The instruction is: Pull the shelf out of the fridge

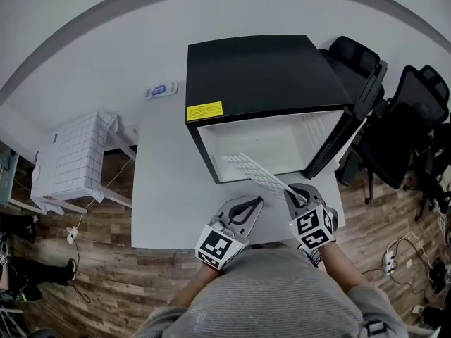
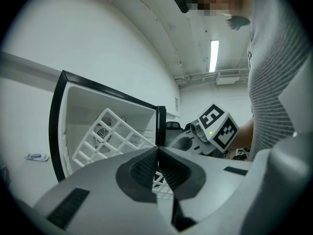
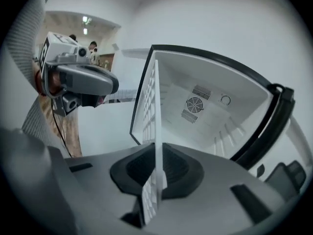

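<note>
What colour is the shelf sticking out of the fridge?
White, with an open grid pattern. The shelf shows best in the head view.

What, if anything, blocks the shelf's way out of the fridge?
Nothing visible. The shelf, clamped in the right gripper, is partly out of the fridge; the door stands open at the right. The left gripper, shut and empty, sits beside its path.

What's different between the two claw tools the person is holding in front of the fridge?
The right gripper is clamped on the edge of the white shelf, while the left gripper is shut on nothing. The right gripper's tips meet the shelf's near corner, outside the fridge. The left gripper's tips stop short of the shelf, over the table. Both are grey and carry a marker cube.
</note>
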